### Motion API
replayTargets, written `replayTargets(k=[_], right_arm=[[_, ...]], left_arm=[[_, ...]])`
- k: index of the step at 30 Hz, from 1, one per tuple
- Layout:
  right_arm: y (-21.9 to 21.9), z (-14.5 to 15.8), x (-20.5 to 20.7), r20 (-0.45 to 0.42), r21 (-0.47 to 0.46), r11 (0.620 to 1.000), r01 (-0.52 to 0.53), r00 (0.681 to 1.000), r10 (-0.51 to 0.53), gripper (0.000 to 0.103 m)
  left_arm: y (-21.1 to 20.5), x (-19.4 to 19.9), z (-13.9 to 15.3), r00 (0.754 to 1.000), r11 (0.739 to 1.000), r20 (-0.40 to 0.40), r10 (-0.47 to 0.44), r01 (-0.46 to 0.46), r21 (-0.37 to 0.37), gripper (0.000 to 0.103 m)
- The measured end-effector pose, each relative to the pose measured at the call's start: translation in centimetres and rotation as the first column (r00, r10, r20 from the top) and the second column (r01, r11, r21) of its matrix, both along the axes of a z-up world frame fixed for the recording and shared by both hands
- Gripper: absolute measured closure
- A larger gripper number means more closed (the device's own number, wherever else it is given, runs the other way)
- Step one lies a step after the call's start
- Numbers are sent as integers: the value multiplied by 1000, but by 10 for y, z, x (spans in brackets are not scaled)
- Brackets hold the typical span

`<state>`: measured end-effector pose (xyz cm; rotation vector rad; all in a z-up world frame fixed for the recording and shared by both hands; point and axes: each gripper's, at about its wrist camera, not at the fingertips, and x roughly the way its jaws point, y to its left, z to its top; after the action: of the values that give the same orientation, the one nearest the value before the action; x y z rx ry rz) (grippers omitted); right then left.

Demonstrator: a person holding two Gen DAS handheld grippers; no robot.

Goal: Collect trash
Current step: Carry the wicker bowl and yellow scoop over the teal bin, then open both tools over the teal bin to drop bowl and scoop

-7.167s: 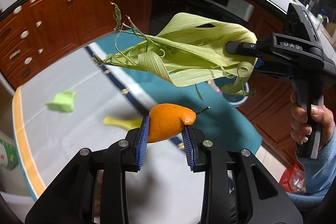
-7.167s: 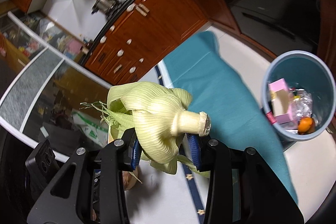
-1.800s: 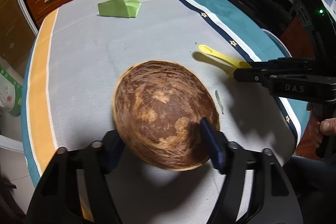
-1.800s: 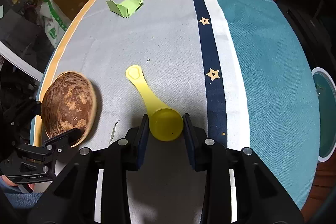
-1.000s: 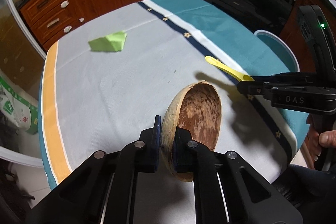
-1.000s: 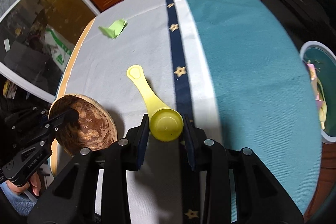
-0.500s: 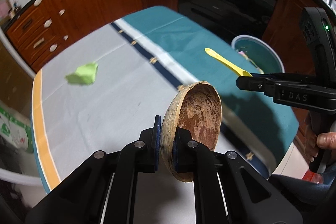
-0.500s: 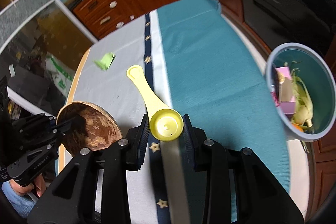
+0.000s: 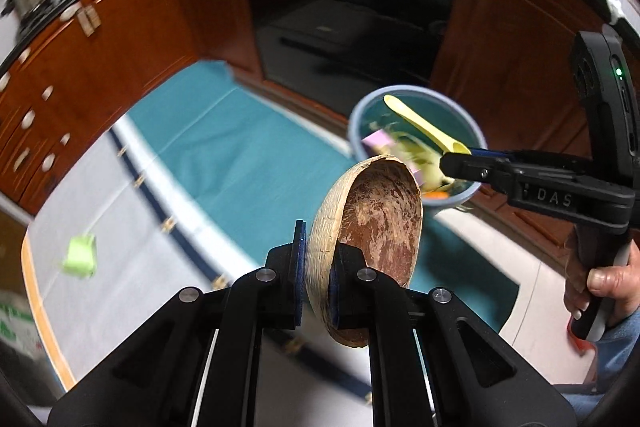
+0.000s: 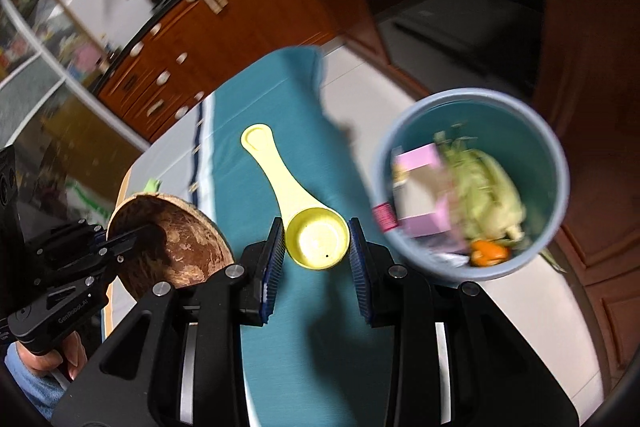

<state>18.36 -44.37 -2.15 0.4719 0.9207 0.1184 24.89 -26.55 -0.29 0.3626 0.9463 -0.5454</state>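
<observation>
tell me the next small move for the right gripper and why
Probably carry the yellow scoop a little further right until it hangs over the blue bin, then let go. The right gripper grips the scoop's cup above the teal tablecloth, short of the bin's rim; husks and an orange peel already lie inside.

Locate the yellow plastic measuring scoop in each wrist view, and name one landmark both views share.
Left wrist view: the yellow plastic measuring scoop is upper right of centre, its handle slanting up-left across the bin opening, its cup end at the right hand-held gripper.
Right wrist view: it is at centre, cup between the blue pads, handle slanting up-left.
Shared landmark: the round blue trash bin.
</observation>
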Motion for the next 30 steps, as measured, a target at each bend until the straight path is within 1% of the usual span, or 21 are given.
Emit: replayTargets(k=[4, 8, 11, 14, 17, 21, 25, 27, 28, 29, 30], right_arm=[[-44, 2, -3, 3, -8, 996, 86, 996, -86, 73], [-85, -5, -3, -14, -21, 986, 163, 987, -163, 73], [-107, -18, 2, -48, -26, 980, 196, 979, -197, 73], [-119, -33, 8, -93, -33, 977, 211, 973, -214, 73], [-125, -50, 15, -132, -30, 975, 219, 966, -221, 73], [-130, -62, 23, -159, -32, 975, 220, 962, -222, 73], [-132, -63, 33, -166, -41, 976, 216, 961, -220, 73], [-132, -62, 36, -162, -48, 976, 214, 962, -219, 71], [-132, -60, 37, -157, -52, 975, 215, 963, -221, 61], [-132, -59, 37, -154, -55, 974, 218, 962, -224, 37], [-131, -56, 37, -143, -61, 973, 224, 962, -231, 21]], left_arm=[[-51, 11, -2, 996, 996, 1, -87, 87, 23, 93], [-97, 23, -11, 988, 988, -14, -151, 152, 31, 93], [-132, 33, -29, 981, 981, -48, -188, 190, 38, 93], [-157, 42, -51, 975, 977, -86, -204, 209, 50, 93], [-171, 48, -66, 971, 974, -111, -212, 219, 63, 93], [-182, 60, -82, 968, 974, -141, -206, 217, 66, 93], [-187, 66, -86, 967, 975, -153, -205, 215, 52, 92], [-190, 67, -85, 964, 975, -161, -209, 218, 42, 91], [-191, 67, -86, 962, 974, -171, -214, 223, 37, 89], [-191, 67, -85, 959, 973, -182, -218, 227, 30, 78], [-189, 64, -84, 958, 974, -184, -218, 226, 27, 56]])
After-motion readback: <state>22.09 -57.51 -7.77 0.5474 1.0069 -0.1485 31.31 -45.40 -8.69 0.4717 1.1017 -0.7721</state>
